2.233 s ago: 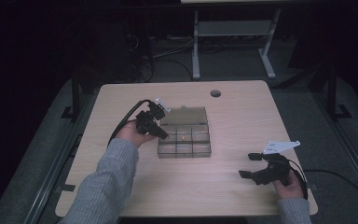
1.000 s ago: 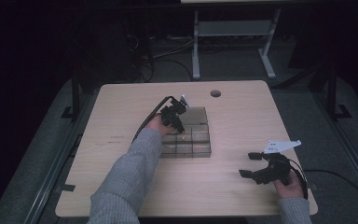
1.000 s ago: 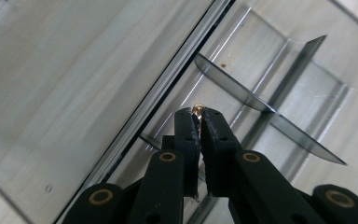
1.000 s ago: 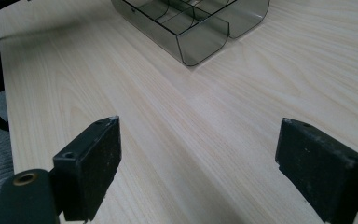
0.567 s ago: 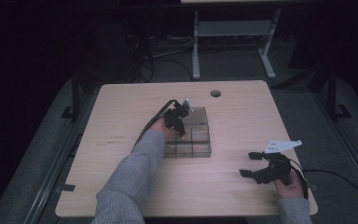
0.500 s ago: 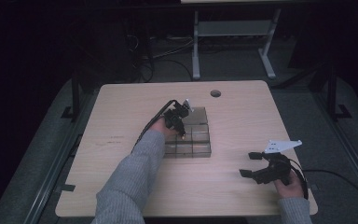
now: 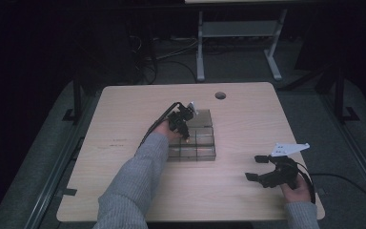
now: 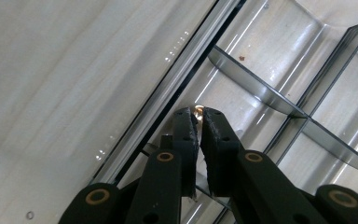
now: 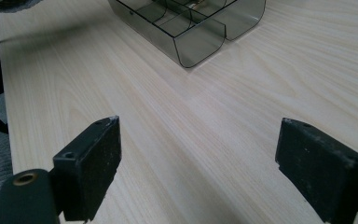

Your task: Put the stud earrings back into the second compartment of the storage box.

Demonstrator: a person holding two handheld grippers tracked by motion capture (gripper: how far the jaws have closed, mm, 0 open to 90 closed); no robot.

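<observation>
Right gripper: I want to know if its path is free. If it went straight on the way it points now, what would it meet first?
Bare table first; farther along, likely the rounded corner of the clear divided tray. The right gripper is open with nothing between its jaws.

grey ribbed knit sleeves (image 7: pixel 133 186); black grippers, brass-ringed pivot holes, trailing black cables, grey three-cornered plate (image 7: pixel 289 148).

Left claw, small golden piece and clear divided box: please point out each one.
left claw (image 8: pixel 199 112), left gripper view, between the tips
small golden piece (image 8: pixel 198 110), left gripper view, its shiny top
clear divided box (image 7: pixel 205 153), high view, front wall
</observation>
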